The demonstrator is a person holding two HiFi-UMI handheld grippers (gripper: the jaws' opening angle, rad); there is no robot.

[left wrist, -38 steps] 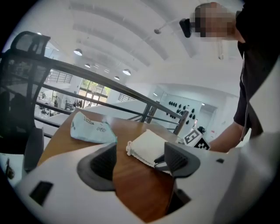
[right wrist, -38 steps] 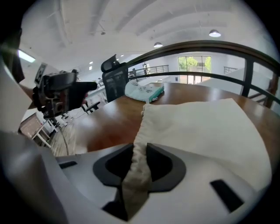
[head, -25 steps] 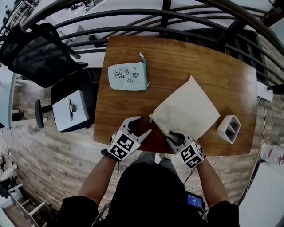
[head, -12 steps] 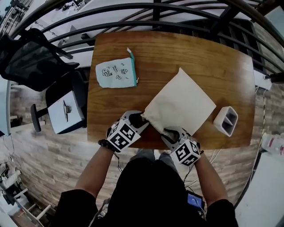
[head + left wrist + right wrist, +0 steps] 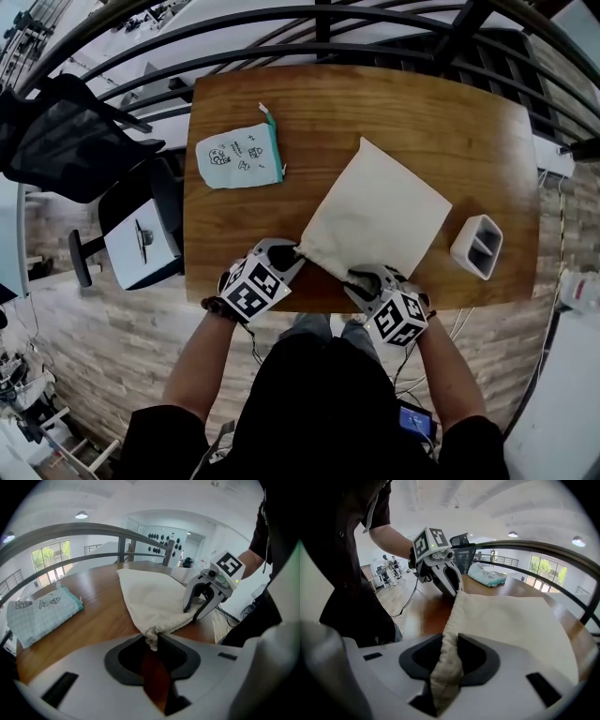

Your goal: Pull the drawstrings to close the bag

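At the table's (image 5: 422, 103) near edge lies the cream cloth drawstring bag (image 5: 380, 211), flat, w/ its gathered mouth toward the person. On one side the left gripper (image 5: 284, 253) is closing its jaws on the bunched tuft at the mouth's left corner, cloth already between the pads. The right gripper (image 5: 361, 278) is clamped on a fold of hem at the other corner. Bag looks light, limp, prob. empty. It'll likely slide on the wood rather than resist, so the pull needs both ends going opposite ways. Best hold is the cords themselves, but I can't tell cord from cloth in either gripper view. Nearby: printed mint pouch (image 5: 239, 157) far-left, well apart; white two-slot holder (image 5: 476, 246) near the bag's right corner — neither should block an outward pull.
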